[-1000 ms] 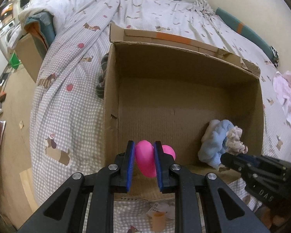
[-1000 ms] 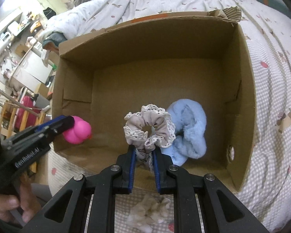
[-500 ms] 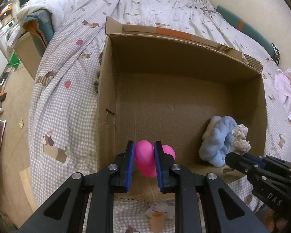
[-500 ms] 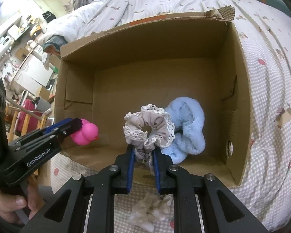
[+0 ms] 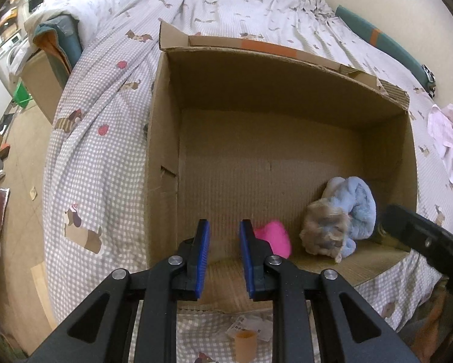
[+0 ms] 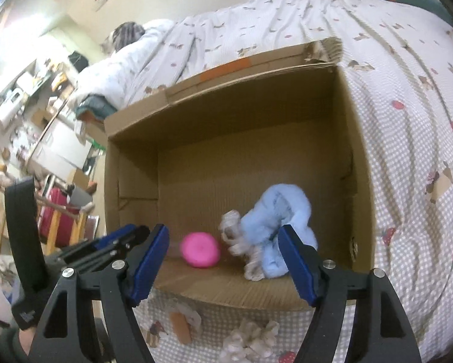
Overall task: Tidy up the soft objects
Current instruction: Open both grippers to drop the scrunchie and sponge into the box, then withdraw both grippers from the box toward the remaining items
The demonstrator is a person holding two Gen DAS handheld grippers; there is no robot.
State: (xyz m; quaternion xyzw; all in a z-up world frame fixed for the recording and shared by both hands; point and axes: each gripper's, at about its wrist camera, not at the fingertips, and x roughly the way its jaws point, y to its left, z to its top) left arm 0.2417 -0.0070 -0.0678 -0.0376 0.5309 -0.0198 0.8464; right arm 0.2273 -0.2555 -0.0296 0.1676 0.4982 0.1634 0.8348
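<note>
Both grippers' jaws apart, pink toy (image 5: 274,237) on box (image 5: 162,139) floor, orientation unclear

My left gripper's right finger (image 5: 250,254) hides part of the pink toy (image 5: 274,237); the scrunchie (image 6: 238,242) beyond my right gripper is motion-blurred.

Soft indoor light, fisheye-warped edges, right view motion-blurred.

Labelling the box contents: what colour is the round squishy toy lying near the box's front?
Bright pink toy, clearest in the right wrist view, inside the cardboard box.
</note>
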